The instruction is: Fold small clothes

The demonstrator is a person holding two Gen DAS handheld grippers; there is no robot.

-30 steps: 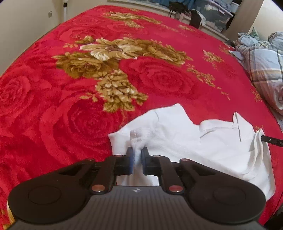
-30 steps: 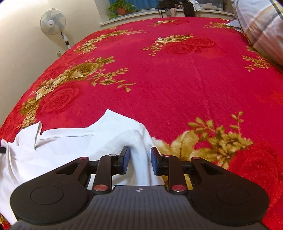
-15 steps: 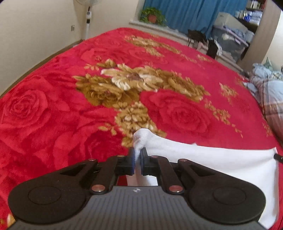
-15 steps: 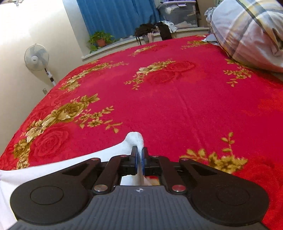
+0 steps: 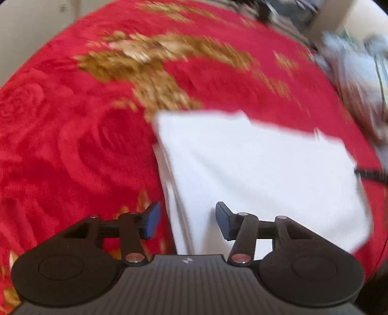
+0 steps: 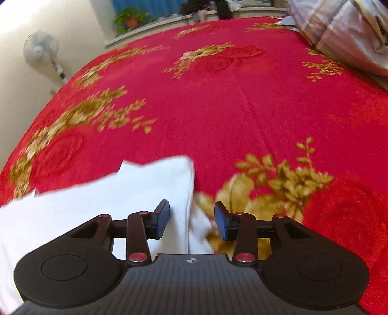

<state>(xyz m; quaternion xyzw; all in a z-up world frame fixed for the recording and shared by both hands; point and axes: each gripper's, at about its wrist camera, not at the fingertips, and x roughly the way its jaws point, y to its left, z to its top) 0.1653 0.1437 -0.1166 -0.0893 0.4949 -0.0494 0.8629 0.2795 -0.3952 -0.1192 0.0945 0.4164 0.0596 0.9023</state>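
Note:
A white garment [image 5: 262, 169] lies folded flat on the red floral blanket [image 5: 72, 145]. Its left folded edge runs between the fingers of my left gripper [image 5: 188, 221], which is open and holds nothing. In the right wrist view the garment [image 6: 97, 206] lies at the lower left, and its right edge passes between the fingers of my right gripper [image 6: 191, 221], also open and empty. The left wrist view is blurred by motion.
The blanket [image 6: 242, 97] covers a wide bed. A plaid quilt [image 6: 339, 29] is piled at the far right. A standing fan [image 6: 41, 48] and a potted plant [image 6: 131, 18] stand beyond the bed's far left edge. A dark gripper tip [image 5: 371, 173] shows at the garment's right edge.
Both grippers held the garment's edge raised half a second ago. They have since lowered it over itself onto the bed and opened, and the garment now lies folded flat.

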